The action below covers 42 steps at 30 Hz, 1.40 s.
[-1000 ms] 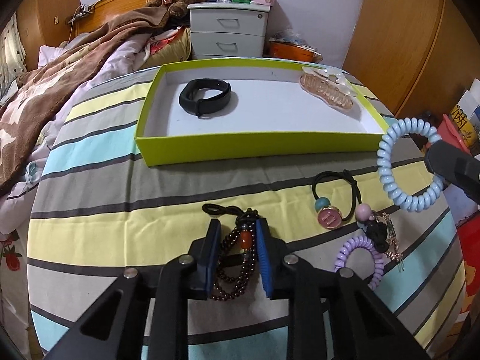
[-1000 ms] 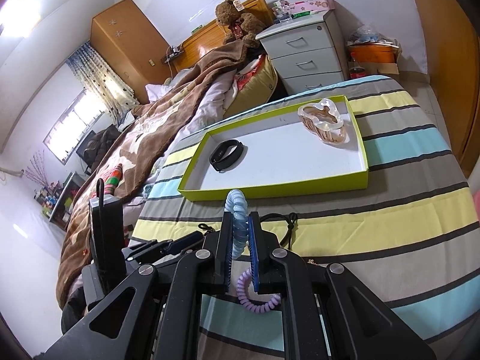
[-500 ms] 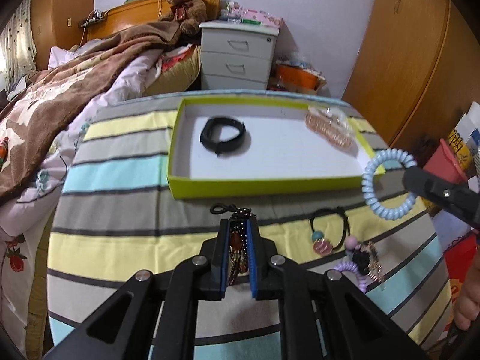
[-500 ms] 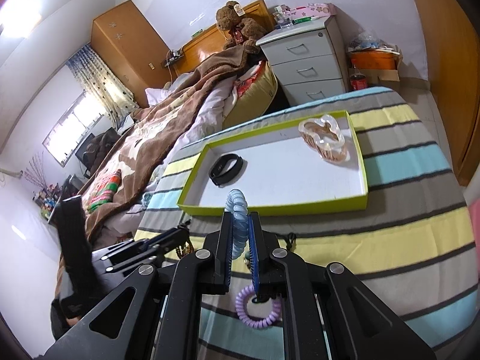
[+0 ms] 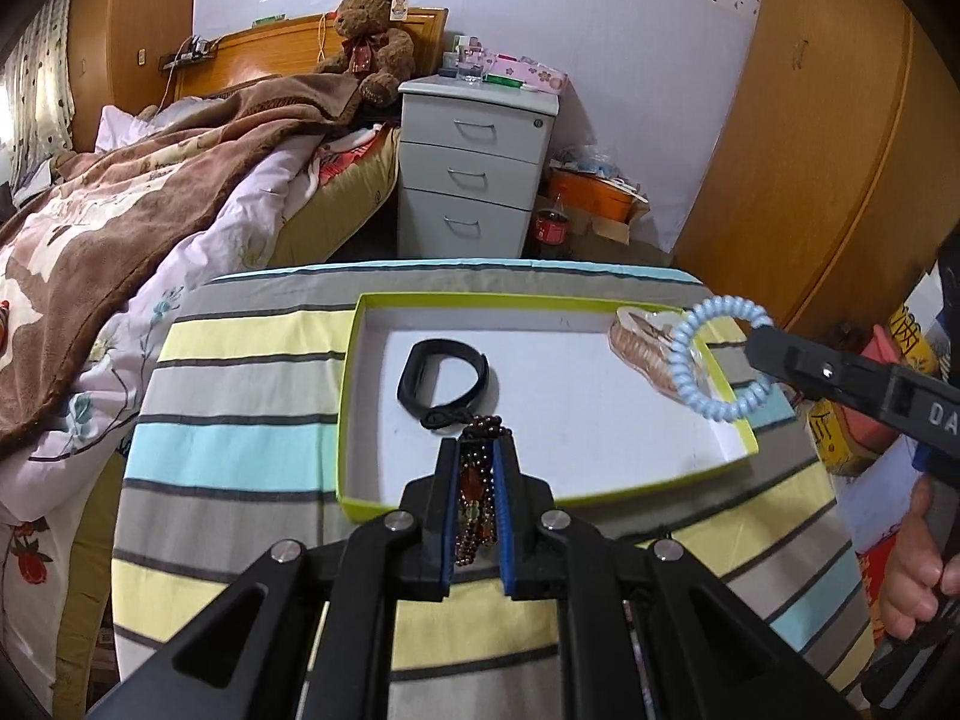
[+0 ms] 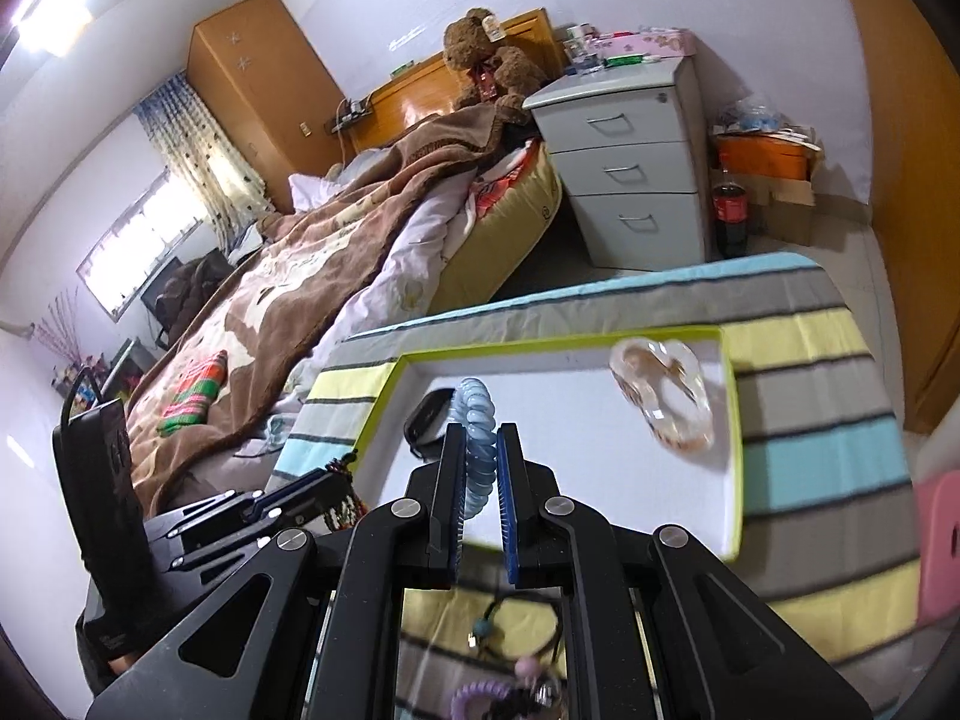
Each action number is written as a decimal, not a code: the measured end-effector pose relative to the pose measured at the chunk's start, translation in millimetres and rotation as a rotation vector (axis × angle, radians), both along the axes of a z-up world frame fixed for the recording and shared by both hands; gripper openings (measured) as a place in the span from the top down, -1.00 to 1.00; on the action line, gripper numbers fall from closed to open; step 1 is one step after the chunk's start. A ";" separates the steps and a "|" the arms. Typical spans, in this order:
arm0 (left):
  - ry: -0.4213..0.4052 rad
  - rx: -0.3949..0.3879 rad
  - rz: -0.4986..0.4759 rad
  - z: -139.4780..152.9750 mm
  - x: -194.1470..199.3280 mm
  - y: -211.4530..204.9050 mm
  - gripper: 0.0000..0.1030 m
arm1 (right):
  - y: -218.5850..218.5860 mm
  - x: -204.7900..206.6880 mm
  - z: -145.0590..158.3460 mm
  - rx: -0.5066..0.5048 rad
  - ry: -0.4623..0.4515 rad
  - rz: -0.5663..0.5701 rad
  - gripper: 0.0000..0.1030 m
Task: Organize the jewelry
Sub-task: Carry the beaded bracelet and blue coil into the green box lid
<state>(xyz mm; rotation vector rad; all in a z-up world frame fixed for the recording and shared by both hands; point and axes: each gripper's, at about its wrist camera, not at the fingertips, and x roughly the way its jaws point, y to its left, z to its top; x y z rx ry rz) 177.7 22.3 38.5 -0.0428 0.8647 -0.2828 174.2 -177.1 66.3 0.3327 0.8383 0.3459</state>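
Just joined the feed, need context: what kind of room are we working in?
Most likely a home bedroom: a bed with a brown blanket, a teddy bear by the headboard, and a grey drawer unit beside it.

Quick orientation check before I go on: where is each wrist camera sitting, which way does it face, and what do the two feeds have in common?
Left wrist: sits behind the left tool, looking forward and down at the tray; its tool is shut on the bead bracelet; the right tool and a hand show at right.
Right wrist: sits behind the right tool, shut on the blue coil hair tie, facing the tray from its right; the left tool shows at lower left.
Shared: tray, black band, clear hair clip, striped cloth, teddy bear.
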 end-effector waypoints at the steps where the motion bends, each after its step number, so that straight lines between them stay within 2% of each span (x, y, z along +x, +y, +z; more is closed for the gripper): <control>1: 0.003 -0.004 0.005 -0.8 2.3 0.2 0.78 | 1.7 6.6 -1.9 -0.008 0.009 -0.002 0.81; 10: 0.046 -0.022 0.031 -20.5 28.2 -4.0 0.78 | 12.8 63.0 -34.8 -0.040 0.102 0.005 0.81; 20: 0.043 0.001 0.036 -26.1 43.5 -10.7 0.80 | 12.6 96.3 -61.4 -0.033 0.171 0.014 0.81; 34: 0.089 0.007 0.049 -43.4 51.0 -12.8 0.80 | 18.4 116.3 -79.7 -0.046 0.221 0.037 0.81; 42: 0.113 0.011 0.050 -51.5 52.2 -13.0 0.80 | 21.9 121.9 -91.7 -0.106 0.251 0.031 0.81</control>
